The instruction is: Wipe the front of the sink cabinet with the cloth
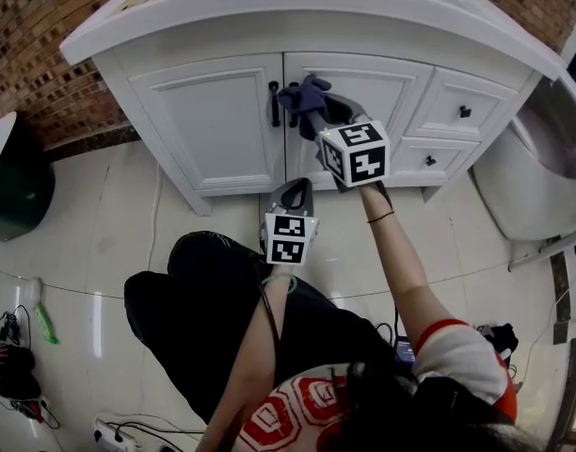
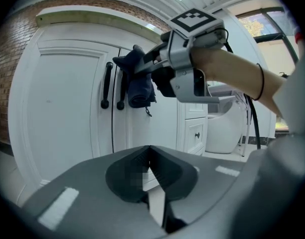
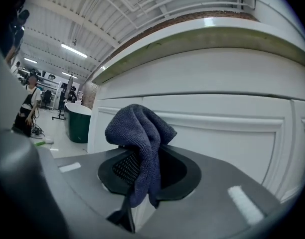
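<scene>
Cloth (image 3: 140, 138), dark blue and bunched, is pinched in the right gripper (image 1: 316, 116), whose jaws are clamped on its middle so that a fold stands up above them and two ends hang down between them. It sits at the front of the white sink cabinet (image 1: 213, 121), at the upper left corner of the right-hand door, just beside the black vertical handles (image 1: 274, 104) where the two doors meet; whether it presses on the panel cannot be told. The left gripper (image 1: 297, 191) hangs lower, below the right one and facing the cabinet's base, its jaws closed together with nothing between them. Small drawers with black knobs (image 1: 465, 111) lie to the right of the doors, and the glossy tiled floor (image 1: 109, 243) spreads below.
</scene>
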The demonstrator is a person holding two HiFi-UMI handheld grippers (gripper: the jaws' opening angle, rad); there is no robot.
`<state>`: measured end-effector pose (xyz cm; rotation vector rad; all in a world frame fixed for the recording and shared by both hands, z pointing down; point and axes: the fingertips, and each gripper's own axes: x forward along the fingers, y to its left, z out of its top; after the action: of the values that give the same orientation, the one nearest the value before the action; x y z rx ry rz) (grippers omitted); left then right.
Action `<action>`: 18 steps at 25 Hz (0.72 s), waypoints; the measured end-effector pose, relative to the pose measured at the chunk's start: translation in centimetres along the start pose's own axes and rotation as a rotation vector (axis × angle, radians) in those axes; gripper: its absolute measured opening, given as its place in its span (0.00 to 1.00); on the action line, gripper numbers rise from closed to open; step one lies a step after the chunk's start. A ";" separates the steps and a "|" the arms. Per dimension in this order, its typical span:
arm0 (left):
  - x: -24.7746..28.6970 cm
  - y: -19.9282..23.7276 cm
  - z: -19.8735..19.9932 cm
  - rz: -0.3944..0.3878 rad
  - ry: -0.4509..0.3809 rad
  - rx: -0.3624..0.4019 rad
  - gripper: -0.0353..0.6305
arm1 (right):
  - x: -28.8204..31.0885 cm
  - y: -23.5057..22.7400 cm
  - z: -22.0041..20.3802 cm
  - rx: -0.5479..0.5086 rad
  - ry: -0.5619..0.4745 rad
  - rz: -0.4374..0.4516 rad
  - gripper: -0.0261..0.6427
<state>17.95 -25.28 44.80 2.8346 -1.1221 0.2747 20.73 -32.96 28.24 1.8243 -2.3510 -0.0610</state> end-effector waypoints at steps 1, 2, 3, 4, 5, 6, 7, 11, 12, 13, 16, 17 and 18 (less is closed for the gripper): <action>0.0 0.0 0.0 0.000 0.000 -0.001 0.05 | 0.3 0.1 -0.1 -0.006 0.003 -0.005 0.16; 0.0 0.0 0.0 0.000 -0.001 -0.002 0.05 | 0.5 0.0 -0.3 -0.009 0.006 -0.011 0.16; 0.0 0.0 0.0 0.001 -0.001 -0.002 0.05 | 0.6 -0.3 -0.5 -0.009 0.009 -0.017 0.16; 0.0 0.0 0.0 0.001 -0.001 -0.003 0.05 | 0.5 -0.8 -0.7 -0.007 0.013 -0.024 0.16; 0.0 -0.1 0.0 0.000 -0.001 -0.003 0.05 | 0.3 -1.4 -0.9 -0.004 0.016 -0.034 0.16; 0.0 -0.1 0.1 0.000 -0.001 -0.003 0.05 | 0.0 -2.2 -1.1 -0.003 0.020 -0.047 0.16; 0.0 -0.1 0.1 0.000 -0.001 -0.003 0.05 | -0.4 -3.0 -1.4 -0.002 0.024 -0.062 0.16; 0.0 -0.1 0.0 -0.001 0.002 0.002 0.05 | -2.3 -6.6 -2.6 0.007 0.045 -0.128 0.16; 0.0 -0.1 0.0 -0.002 0.003 0.003 0.05 | -2.9 -7.6 -2.9 0.007 0.052 -0.148 0.16; 0.0 -0.1 0.0 -0.001 0.003 0.003 0.05 | -3.5 -8.7 -3.2 0.007 0.057 -0.169 0.16; 0.1 -0.2 -0.1 -0.001 0.006 0.004 0.05 | -5.5 -12.2 -4.2 0.019 0.074 -0.244 0.16; 0.1 -0.2 -0.1 -0.001 0.008 0.005 0.05 | -6.2 -13.4 -4.5 0.025 0.080 -0.269 0.16; 0.1 -0.2 -0.1 -0.002 0.009 0.006 0.05 | -6.9 -14.5 -4.8 0.030 0.085 -0.290 0.16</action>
<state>18.09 -25.17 44.95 2.8361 -1.1189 0.2905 36.98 -29.65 30.28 2.1242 -2.0264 0.0158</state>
